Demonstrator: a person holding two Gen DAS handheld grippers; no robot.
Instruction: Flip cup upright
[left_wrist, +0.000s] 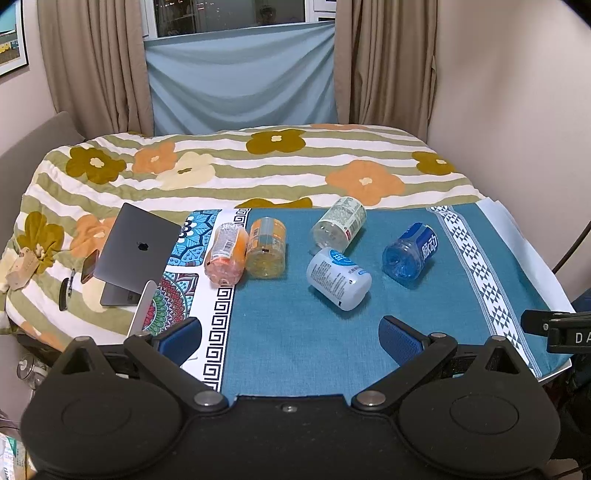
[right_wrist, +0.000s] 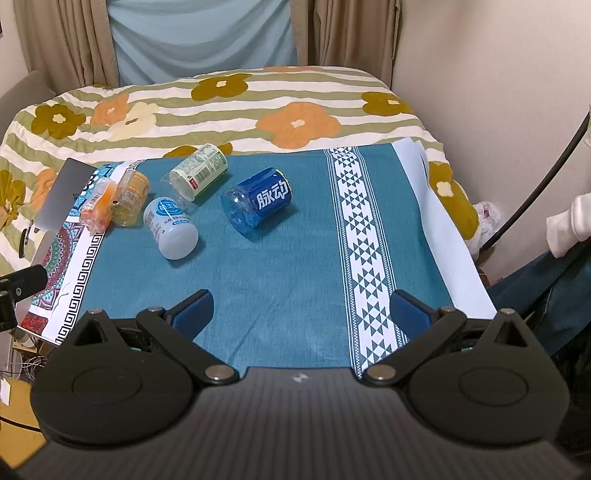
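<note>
blue clear-plastic cup (right_wrist: 258, 201) on its side looks light, thin-walled and slippery, best pinched mid-body; both hand-held grippers, left (left_wrist: 290, 338) and right (right_wrist: 301, 314), gape wide, empty.

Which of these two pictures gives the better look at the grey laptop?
The left wrist view. There the laptop shows its whole lid with the logo, lying on the floral bedspread. The right wrist view catches only a grey corner at the frame's left edge.

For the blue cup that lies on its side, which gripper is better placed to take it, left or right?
Probably the right. In its own view the blue cup lies nearly ahead of the open right gripper, slightly left. From the left gripper, also open, it sits far to the right, behind the white cup.
</note>
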